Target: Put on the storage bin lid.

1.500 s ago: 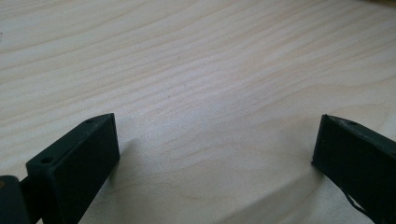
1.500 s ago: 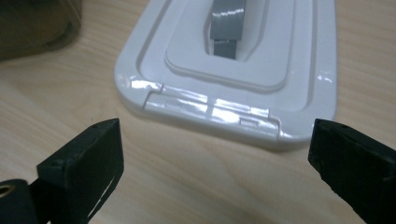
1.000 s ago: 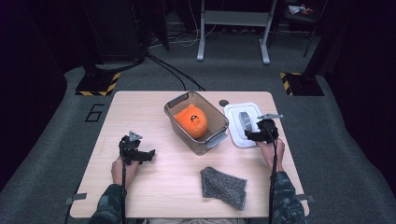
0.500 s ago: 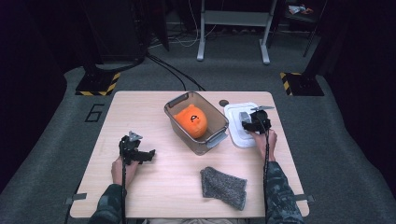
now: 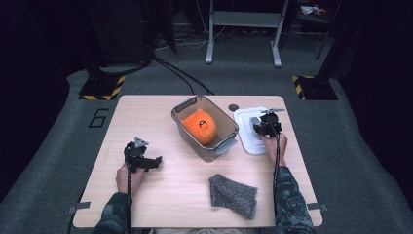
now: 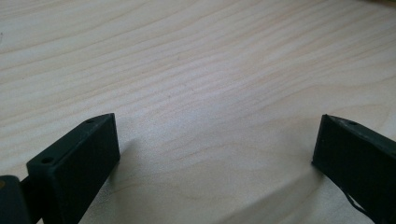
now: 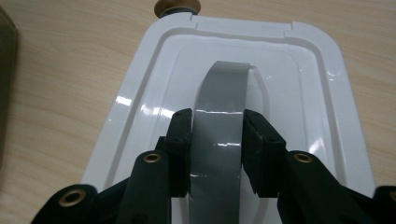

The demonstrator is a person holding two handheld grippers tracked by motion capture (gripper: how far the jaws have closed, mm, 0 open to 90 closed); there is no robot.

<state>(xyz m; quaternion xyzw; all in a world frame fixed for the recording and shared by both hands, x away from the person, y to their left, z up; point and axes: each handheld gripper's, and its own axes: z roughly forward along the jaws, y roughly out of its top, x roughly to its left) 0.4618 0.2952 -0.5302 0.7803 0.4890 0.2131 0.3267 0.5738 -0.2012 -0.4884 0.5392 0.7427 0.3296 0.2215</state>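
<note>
A white lid (image 5: 246,140) lies flat at the table's right, with a grey strap handle (image 7: 223,88) arching over its middle. My right gripper (image 5: 263,125) is down on that lid. Its jaws have just been closing, and in the right gripper view the gripper (image 7: 217,122) has both pads pressed against the sides of the handle. Beside the lid, a clear box (image 5: 229,127) holds an orange plush toy (image 5: 199,126). My left gripper (image 5: 155,162) rests at the left of the table, its fingers (image 6: 79,163) wide apart over bare wood.
A grey knitted cloth (image 5: 233,195) lies near the front edge, right of centre. A small brown round knob (image 5: 233,107) sits just behind the lid. The box stands close to the lid's left side. The wooden table (image 5: 146,117) is ringed by dark floor.
My right gripper moved left over the white lid, sank slightly and closed its jaws around the grey handle. The left gripper stayed put.
</note>
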